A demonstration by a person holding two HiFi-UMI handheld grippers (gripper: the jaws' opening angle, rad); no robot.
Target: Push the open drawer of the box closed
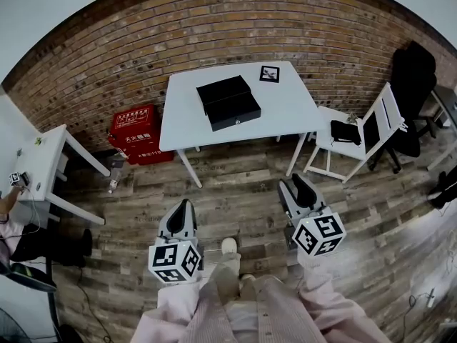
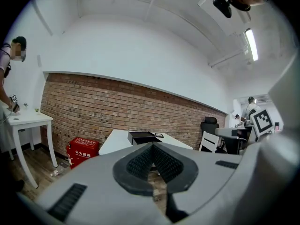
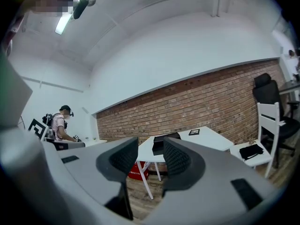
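Head view — box (image 1: 223,90) well beyond left tool (image 1: 183,206), right tool (image 1: 298,185) — drawer (image 1: 238,113) open.

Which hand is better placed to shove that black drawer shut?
Probably the right gripper: it is held further forward, and its own view looks straight at the box between its open jaws. Both are far from the table; the left gripper is shut.

Your right tool (image 3: 150,143) fills the lower frame, jaws apart with nothing between them. Beyond, at centre, a black box (image 3: 158,146) sits on a white counter (image 3: 213,137).
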